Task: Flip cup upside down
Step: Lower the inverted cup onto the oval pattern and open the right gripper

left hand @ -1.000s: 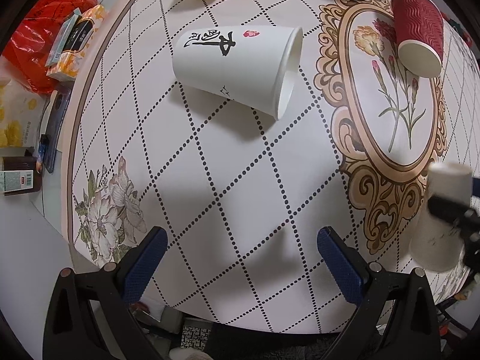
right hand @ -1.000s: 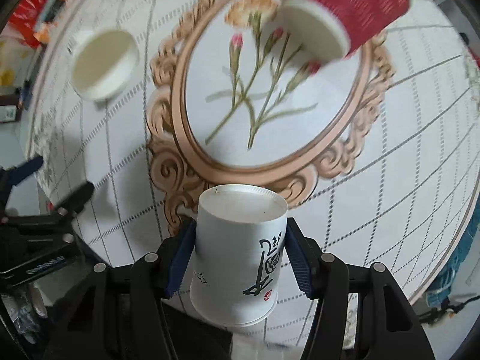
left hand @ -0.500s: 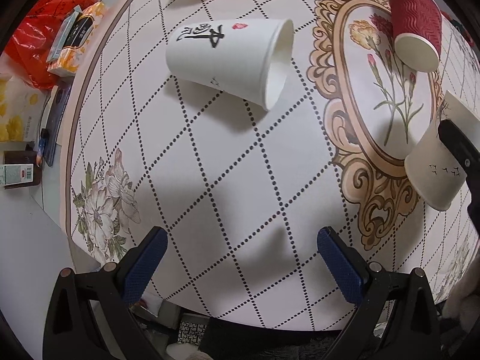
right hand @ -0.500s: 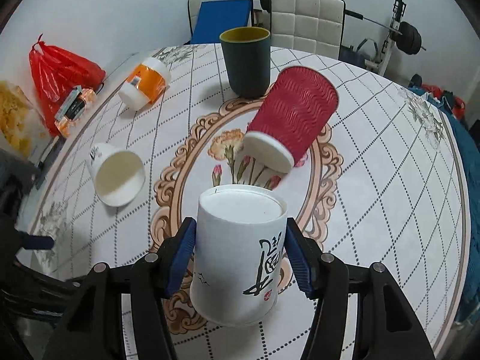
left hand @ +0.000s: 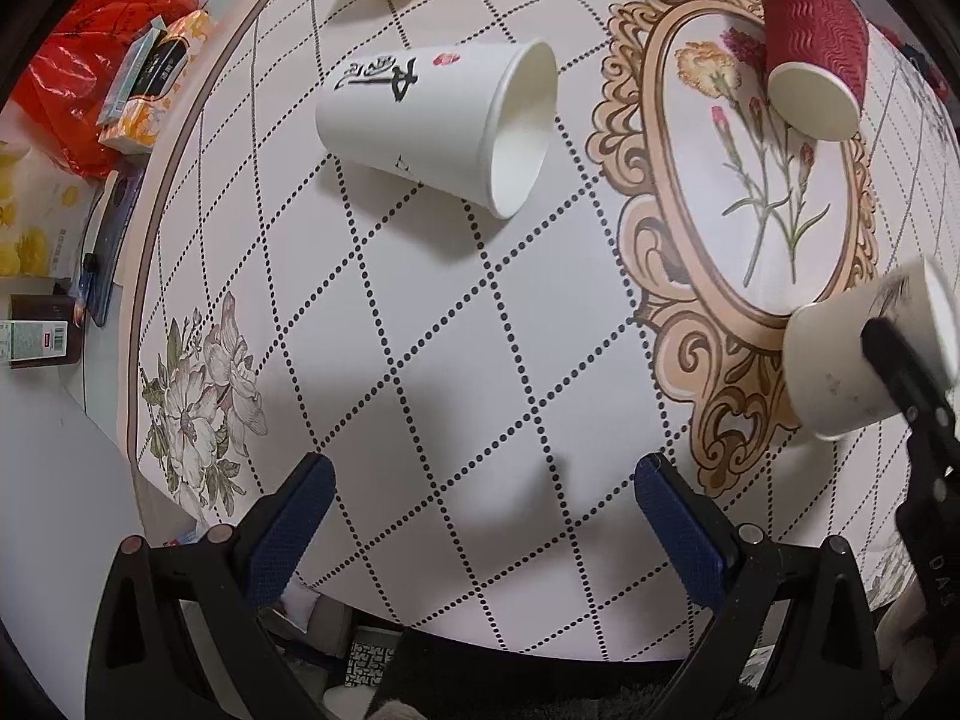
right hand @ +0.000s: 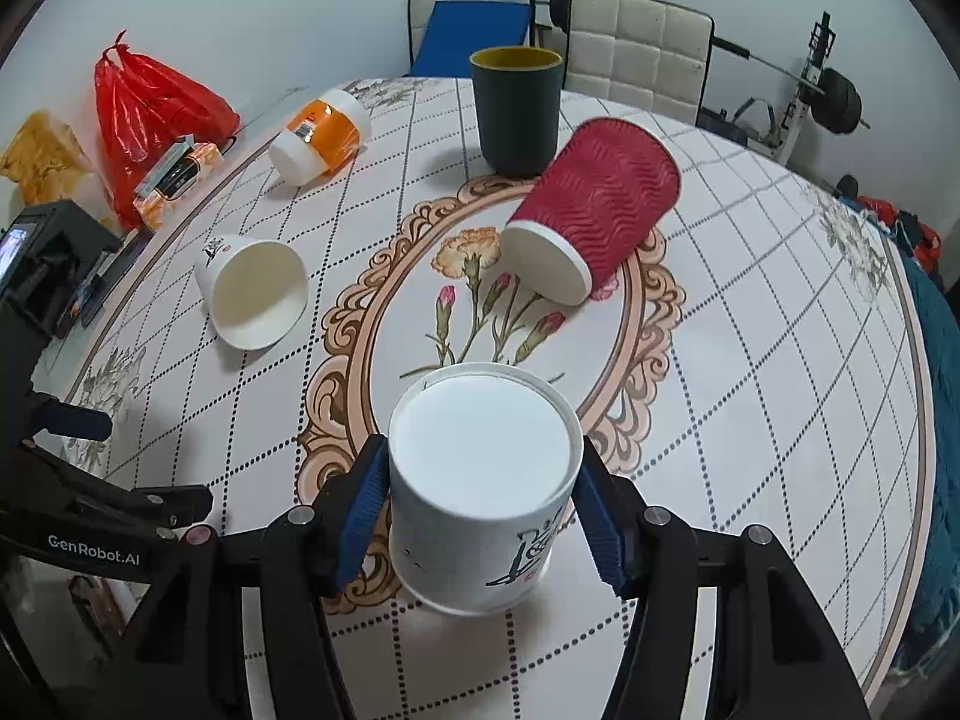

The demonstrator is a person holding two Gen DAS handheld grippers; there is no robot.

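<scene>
The right gripper (right hand: pixel 480 510) clamps the white cup (right hand: pixel 480 480), base up, above the table (right hand: pixel 750 390). Inversion appears nearly complete; setting it down remains. The left gripper (left hand: pixel 486 522) is open, empty.

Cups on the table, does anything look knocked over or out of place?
Yes. Three cups lie on their sides: the white cup near the left edge, the red ribbed cup on the flower medallion, and the orange cup farther back. Only the dark green cup stands upright. Nothing looks spilled.
</scene>
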